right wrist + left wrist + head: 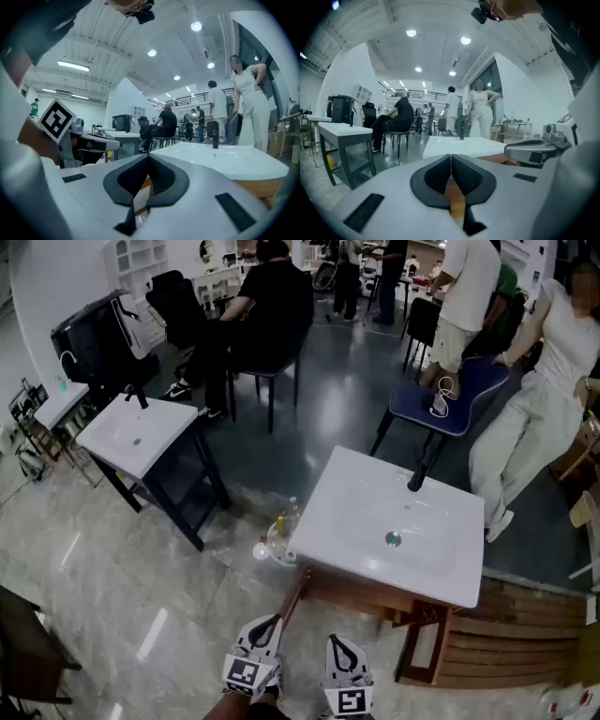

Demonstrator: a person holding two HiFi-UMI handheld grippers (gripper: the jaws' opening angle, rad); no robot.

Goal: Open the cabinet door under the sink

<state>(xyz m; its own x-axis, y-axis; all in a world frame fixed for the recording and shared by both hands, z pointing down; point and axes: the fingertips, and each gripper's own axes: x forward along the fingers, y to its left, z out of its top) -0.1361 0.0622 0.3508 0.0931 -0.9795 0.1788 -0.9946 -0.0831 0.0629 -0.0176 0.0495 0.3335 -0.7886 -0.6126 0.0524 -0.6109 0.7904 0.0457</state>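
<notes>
Directly below the white square sink basin (pixel 361 498) sits the brown wooden cabinet (pixel 370 594), its front facing the two grippers at the bottom of the head view; whether its door is shut or ajar cannot be told. A black faucet (pixel 424 470) stands at the basin's far edge. The left gripper (pixel 451 158) has its jaws pressed together with nothing between them, and the right gripper (pixel 149 158) likewise has its jaws together and empty; both are apart from the cabinet. On the floor just left of the cabinet stands a clear container of bottles (pixel 279 538). Farther left is a second white sink on a dark frame (pixel 141 432), and behind is a blue chair (pixel 455 399).
</notes>
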